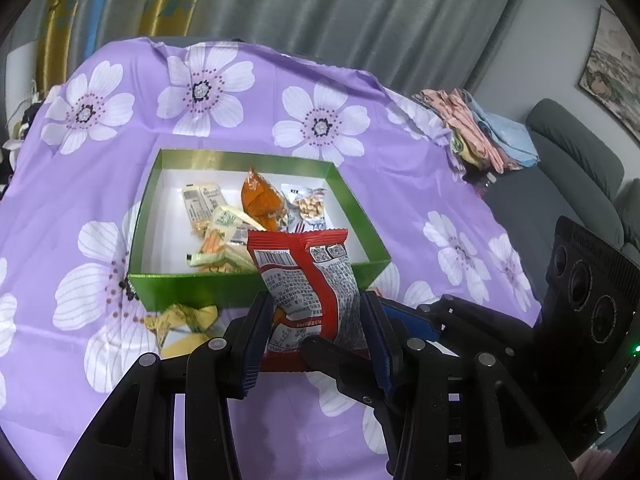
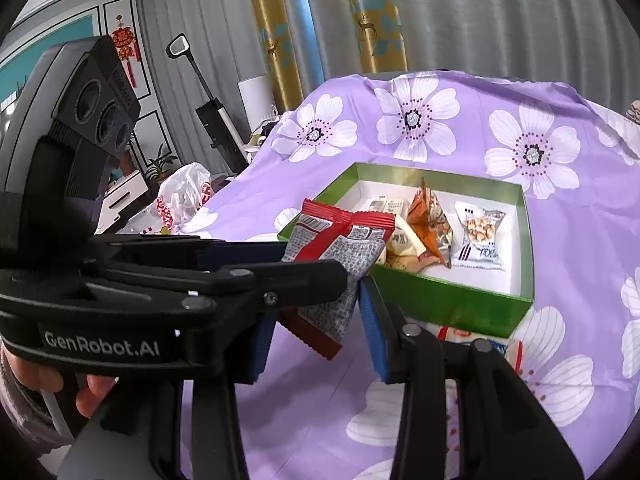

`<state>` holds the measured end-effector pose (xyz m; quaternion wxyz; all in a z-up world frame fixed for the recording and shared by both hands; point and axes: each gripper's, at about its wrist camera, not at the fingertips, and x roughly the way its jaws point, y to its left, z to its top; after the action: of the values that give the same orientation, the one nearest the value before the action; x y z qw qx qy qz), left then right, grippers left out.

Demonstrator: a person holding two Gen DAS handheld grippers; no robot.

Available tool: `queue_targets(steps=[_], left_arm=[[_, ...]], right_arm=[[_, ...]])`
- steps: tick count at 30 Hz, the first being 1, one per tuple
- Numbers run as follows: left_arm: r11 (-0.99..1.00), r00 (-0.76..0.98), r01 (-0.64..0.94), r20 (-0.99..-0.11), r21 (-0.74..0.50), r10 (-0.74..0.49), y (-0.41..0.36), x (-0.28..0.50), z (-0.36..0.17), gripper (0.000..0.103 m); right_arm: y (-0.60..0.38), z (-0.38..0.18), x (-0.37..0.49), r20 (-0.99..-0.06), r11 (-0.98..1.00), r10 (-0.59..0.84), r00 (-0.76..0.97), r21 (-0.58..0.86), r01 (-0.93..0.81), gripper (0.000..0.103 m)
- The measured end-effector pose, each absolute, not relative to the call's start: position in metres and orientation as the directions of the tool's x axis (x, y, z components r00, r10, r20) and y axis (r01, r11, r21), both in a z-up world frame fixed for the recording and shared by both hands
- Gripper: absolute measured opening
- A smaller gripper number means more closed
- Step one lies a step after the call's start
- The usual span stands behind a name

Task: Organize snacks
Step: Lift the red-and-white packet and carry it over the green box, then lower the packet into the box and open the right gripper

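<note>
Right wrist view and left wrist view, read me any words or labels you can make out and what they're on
"GenRobot.AI": white letters on the body of the left gripper, in the right wrist view.
Red snack packet, held by both grippers: barcode, two QR codes and dense small print, too small to read.
Peanut packet in the green box: blue lettering, too blurred to read.
Other packets: unreadable.

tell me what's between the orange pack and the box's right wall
A clear peanut pack, lying on the box floor right of the orange pack; clearest in the right wrist view.
</note>
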<state>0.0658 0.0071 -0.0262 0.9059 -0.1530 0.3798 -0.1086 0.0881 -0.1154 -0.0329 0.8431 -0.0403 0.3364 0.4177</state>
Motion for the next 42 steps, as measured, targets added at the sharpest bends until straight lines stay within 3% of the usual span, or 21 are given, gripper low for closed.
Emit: queue_targets(steps=[15, 42], left_arm=[[0.935, 0.693, 0.087, -0.653, -0.345, -0.306, 0.02, 0.116, -0.017, 0.046], [0.913, 0.638, 0.048, -0.691, -0.405, -0.339, 0.046, 0.171, -0.055, 0.046]], right_arm=[[-0.103, -0.031, 0.141, -0.574, 0.646, 0.692, 0.437, 0.224, -0.73, 0.041], [-0.079, -0.065, 0.194, -0.62, 0.655, 0.679, 0.394, 0.268, -0.707, 0.041]])
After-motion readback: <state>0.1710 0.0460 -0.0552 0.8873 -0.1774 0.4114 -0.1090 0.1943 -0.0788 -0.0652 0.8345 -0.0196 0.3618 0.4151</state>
